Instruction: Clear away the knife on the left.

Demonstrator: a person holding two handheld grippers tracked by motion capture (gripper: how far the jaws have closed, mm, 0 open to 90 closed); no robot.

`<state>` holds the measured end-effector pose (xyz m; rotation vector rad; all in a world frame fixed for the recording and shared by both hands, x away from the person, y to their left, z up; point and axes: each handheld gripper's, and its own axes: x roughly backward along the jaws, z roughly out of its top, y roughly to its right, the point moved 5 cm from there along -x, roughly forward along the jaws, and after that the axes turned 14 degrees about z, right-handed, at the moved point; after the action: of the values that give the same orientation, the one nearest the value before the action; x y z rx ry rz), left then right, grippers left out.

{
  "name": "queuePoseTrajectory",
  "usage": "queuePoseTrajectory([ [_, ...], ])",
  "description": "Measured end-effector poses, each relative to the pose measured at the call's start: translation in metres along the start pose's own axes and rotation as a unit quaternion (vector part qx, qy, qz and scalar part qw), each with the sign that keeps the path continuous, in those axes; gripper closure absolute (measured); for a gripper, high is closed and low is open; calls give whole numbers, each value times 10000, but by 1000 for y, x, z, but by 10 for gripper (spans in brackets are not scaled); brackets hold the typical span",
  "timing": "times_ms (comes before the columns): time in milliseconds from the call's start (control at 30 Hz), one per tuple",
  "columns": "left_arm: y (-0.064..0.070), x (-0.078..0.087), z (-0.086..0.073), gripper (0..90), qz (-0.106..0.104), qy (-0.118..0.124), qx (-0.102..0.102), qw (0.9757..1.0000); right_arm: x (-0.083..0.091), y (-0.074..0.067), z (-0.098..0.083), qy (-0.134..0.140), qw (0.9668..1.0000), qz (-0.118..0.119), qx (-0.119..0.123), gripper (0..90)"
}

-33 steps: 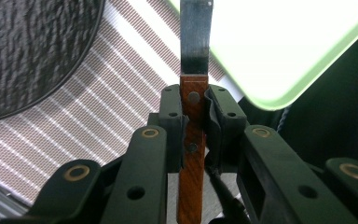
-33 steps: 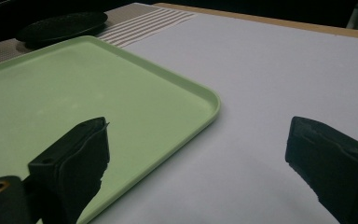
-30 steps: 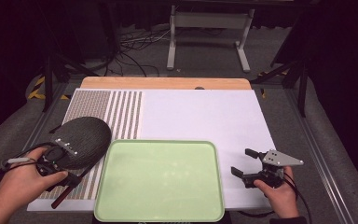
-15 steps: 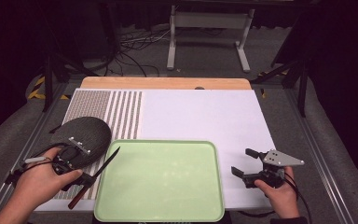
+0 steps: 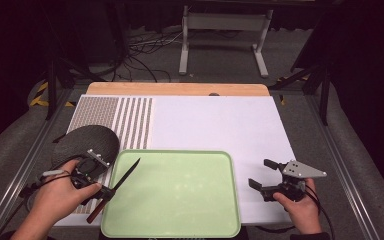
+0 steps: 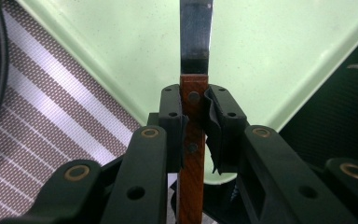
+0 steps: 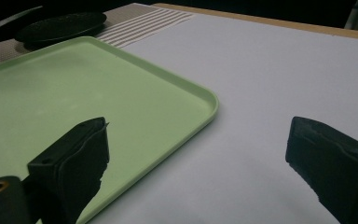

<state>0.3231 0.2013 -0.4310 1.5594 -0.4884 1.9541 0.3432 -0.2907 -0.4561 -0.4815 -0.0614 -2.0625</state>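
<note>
At the lower left of the high view a dark round plate [image 5: 86,144] lies on the striped mat [image 5: 115,117]; just below it the left tool [image 5: 101,186] clamps the wooden handle of a knife [image 5: 119,184], whose blade slants up over the left rim of the green tray [image 5: 172,227]. At the lower right, beside the tray on the white table [image 5: 215,122], the right tool [image 5: 264,175] stands wide with nothing between its jaws.

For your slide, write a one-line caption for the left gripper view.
Left tool clamps a knife by its wooden handle, blade over the green tray.
</note>
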Motion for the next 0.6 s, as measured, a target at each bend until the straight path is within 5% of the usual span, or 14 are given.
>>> queuePoseTrajectory([
  [600,18,-19,8,775,-339,131,-63,9993,0,0,-1,-16,10000,-5,-3,66],
])
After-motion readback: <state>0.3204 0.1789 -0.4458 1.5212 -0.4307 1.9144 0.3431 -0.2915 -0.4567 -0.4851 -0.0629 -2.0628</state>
